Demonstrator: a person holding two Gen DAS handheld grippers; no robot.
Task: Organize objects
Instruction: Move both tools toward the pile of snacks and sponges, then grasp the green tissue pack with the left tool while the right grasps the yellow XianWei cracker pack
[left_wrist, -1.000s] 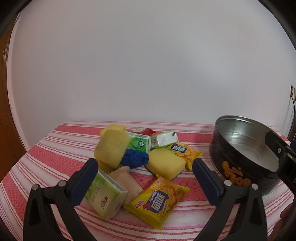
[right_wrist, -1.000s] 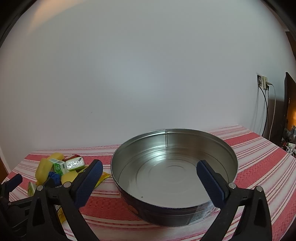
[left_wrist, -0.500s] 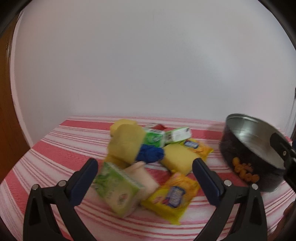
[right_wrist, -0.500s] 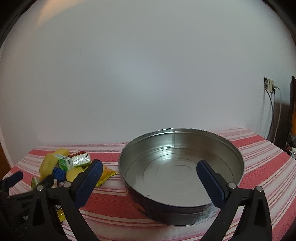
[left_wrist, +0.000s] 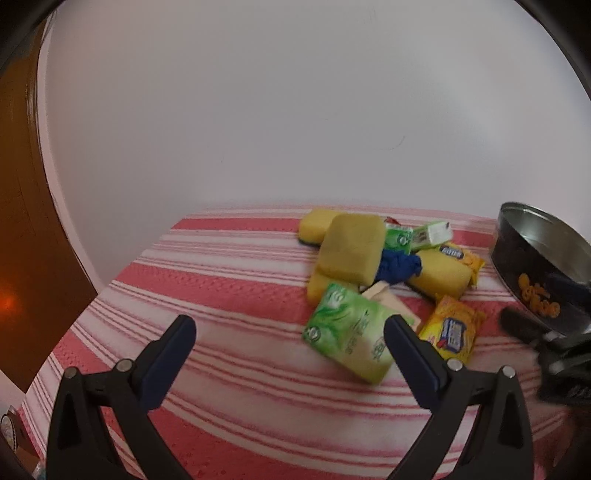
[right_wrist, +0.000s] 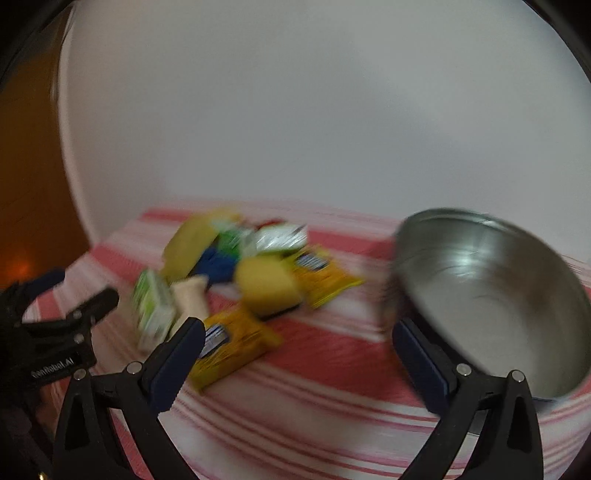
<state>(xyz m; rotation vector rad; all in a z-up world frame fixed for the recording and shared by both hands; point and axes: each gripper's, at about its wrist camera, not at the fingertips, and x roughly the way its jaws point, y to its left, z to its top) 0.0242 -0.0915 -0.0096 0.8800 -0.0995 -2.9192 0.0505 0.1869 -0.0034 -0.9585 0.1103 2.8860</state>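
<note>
- On the red-and-white striped tablecloth (left_wrist: 229, 266) a heap of small goods lies toward the right of the left wrist view, with a white wall behind it.
- The left gripper (left_wrist: 290, 341) hangs over the cloth with its two blue-padded fingers spread wide and nothing between them.
- A green tissue pack (left_wrist: 349, 338) is the nearest piece of the heap; it lies just beyond the gripper's right-hand finger, which covers its near corner in the view. Whether they touch cannot be told.
- Behind the pack, a yellow sponge (left_wrist: 351, 251) leans on another sponge, with a blue cloth bundle (left_wrist: 399, 267) beside it and a pale beige piece (left_wrist: 384, 299) poking out underneath.
- A yellow snack packet (left_wrist: 454, 328) lies flat to the right of the tissue pack, outside the spread fingers.
- A round metal tin (left_wrist: 532, 295) with a dark outer wall and orange print stands at the right edge, well apart from the left gripper.
- The right wrist view is smeared by motion; the right gripper (right_wrist: 295, 345) is also spread, empty, its span over bare cloth.
- Its left-hand finger overlaps the yellow packet (right_wrist: 229, 339) and its right-hand finger sits in front of the tin's wall (right_wrist: 491, 291), whose shiny inside holds nothing.
- The heap lies ahead and to the left of that gripper, with the other gripper's black frame showing at the far left.
</note>
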